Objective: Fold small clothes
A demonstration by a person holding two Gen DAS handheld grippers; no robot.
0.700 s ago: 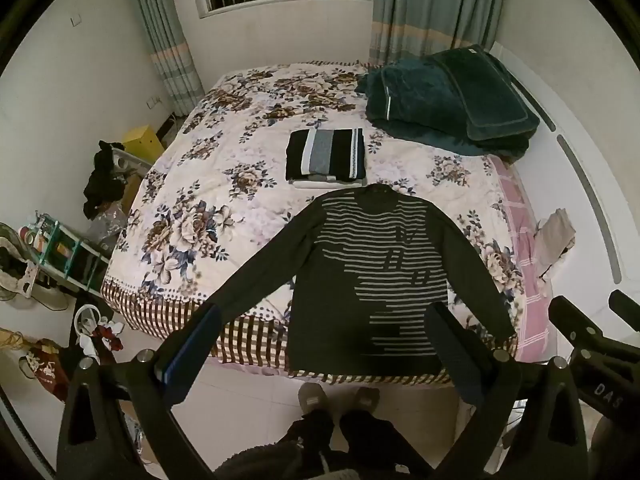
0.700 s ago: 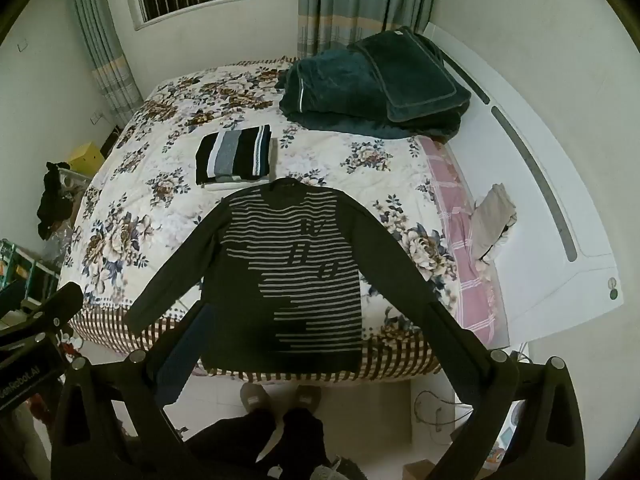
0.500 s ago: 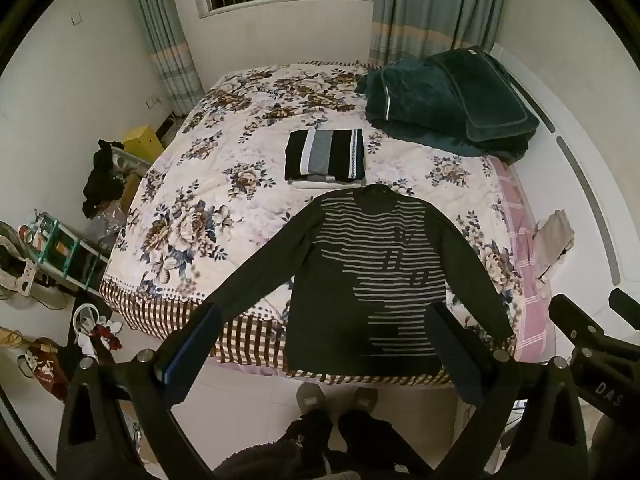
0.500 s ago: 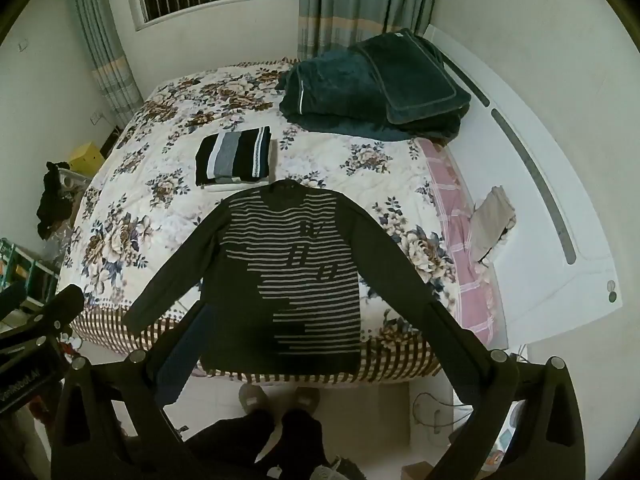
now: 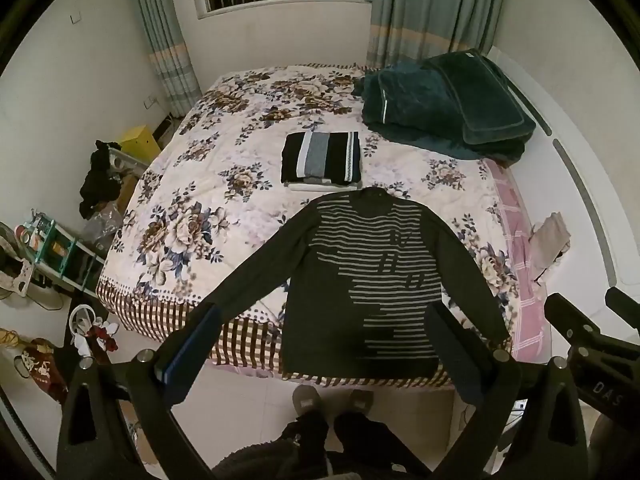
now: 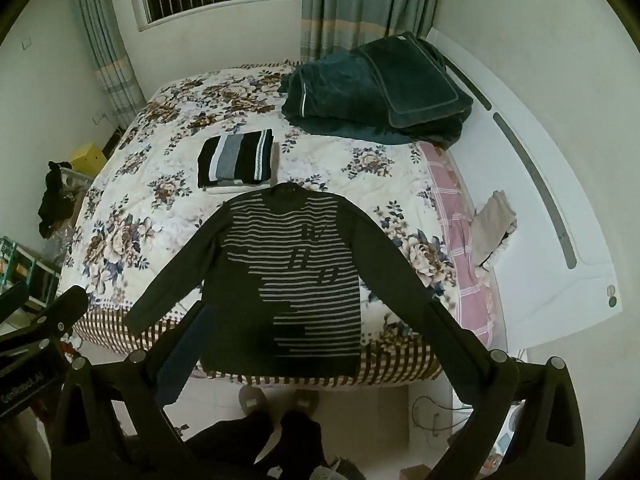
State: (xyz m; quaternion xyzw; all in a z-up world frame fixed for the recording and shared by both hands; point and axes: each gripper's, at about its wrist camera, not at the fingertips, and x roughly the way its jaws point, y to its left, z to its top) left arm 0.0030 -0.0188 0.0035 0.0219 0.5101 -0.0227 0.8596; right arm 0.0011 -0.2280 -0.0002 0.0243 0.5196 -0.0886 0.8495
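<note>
Above the foot of the bed, the left gripper (image 5: 324, 328) and right gripper (image 6: 316, 324) both hang spread wide, grasping nothing. Below them a dark striped sweater (image 5: 368, 280) lies flat, face up, sleeves splayed, its hem at the edge of the floral quilt (image 5: 192, 216). Just beyond its collar sits a folded striped stack (image 5: 320, 158). Farther back lie teal blankets (image 5: 448, 104).

Both grippers held high — jaws spread wide
Left gripper (image 5: 324, 344) and right gripper (image 6: 316, 340) hover side by side, empty.
</note>
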